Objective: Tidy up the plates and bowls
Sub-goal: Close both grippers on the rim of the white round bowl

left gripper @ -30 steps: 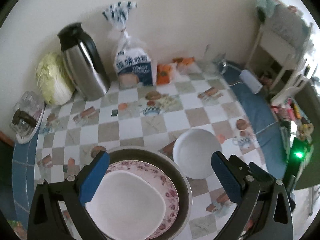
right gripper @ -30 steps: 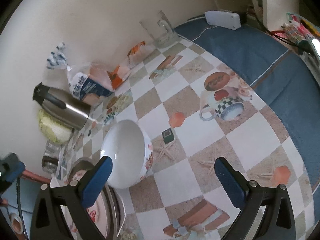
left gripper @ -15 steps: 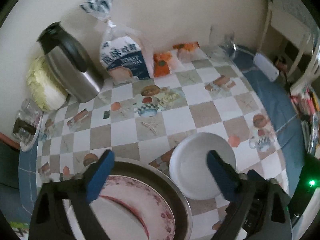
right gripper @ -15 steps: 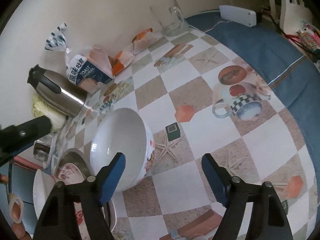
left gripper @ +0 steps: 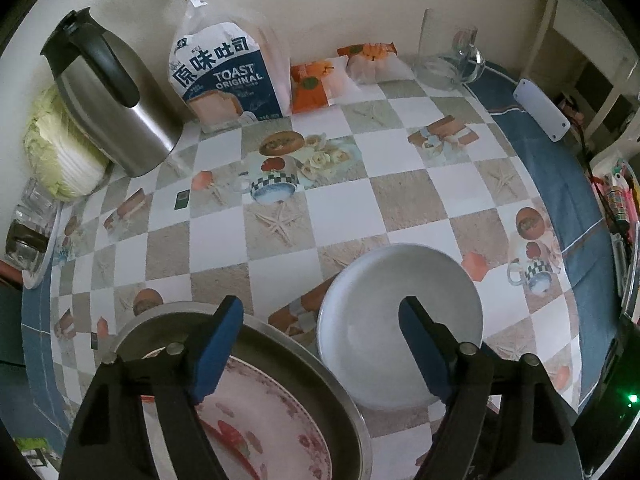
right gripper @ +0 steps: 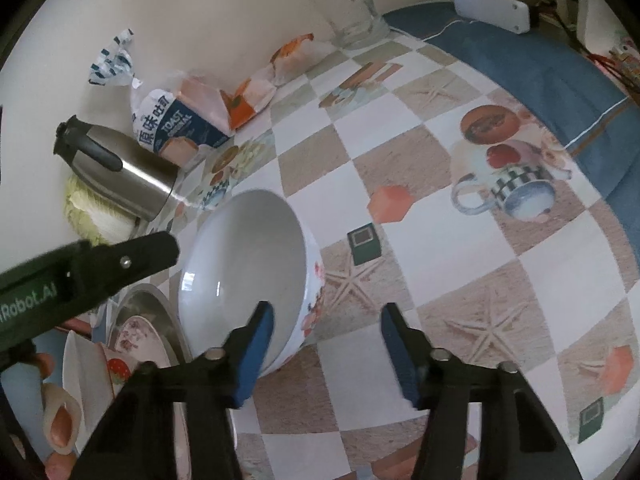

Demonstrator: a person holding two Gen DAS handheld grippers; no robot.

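Checkered, picture-printed cloth covers the desk against a cream wall. Left view: the left tongs are closing, empty, straddling a steel basin holding a floral plate, lower left, and a white bowl, lower right.

Right view: the right tongs are closing astride the floral-sided bowl's near rim, lower centre, not yet gripping.

Closing left tongs straddle bowl and basin.

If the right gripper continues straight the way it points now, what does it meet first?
Most likely the white bowl: the closing jaws of the right gripper straddle its near rim, one inside, one outside. Depth is uncertain.
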